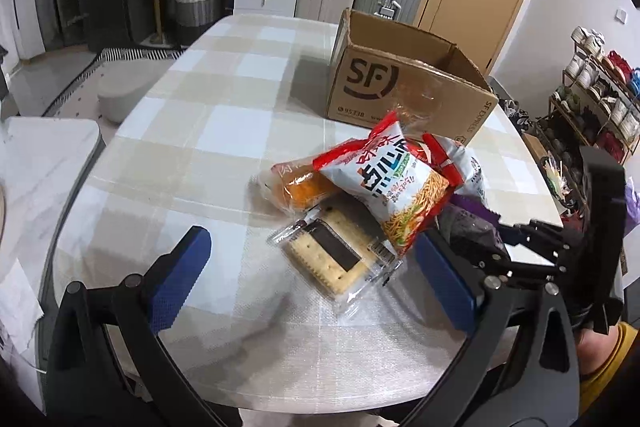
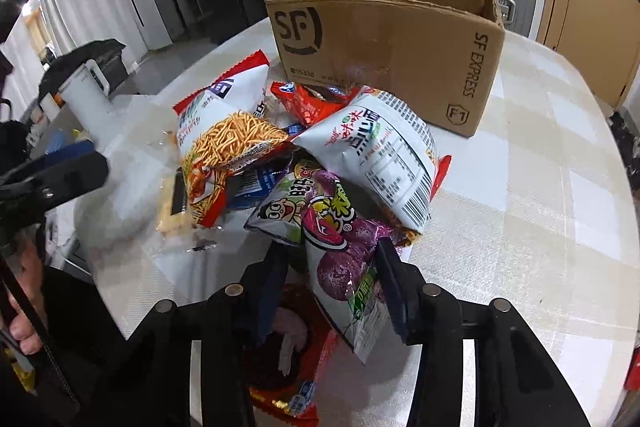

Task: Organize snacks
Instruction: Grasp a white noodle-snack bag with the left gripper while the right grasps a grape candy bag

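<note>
Right wrist: red packet (image 2: 288, 379) half-hidden.

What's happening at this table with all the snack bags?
A person is sorting a pile of snacks on a checked table with a handheld gripper in each hand. The right gripper has its pads closed on a purple snack bag at the near edge of the pile. The left gripper is open around a clear-wrapped cracker pack, not touching it. An open cardboard box stands behind the pile.

Right gripper (image 2: 332, 283) angled steeply down, jaws narrowed and pinching a purple snack bag (image 2: 340, 247). Left gripper (image 1: 316, 267) angled down beside it, jaws wide apart, holding nothing.
</note>
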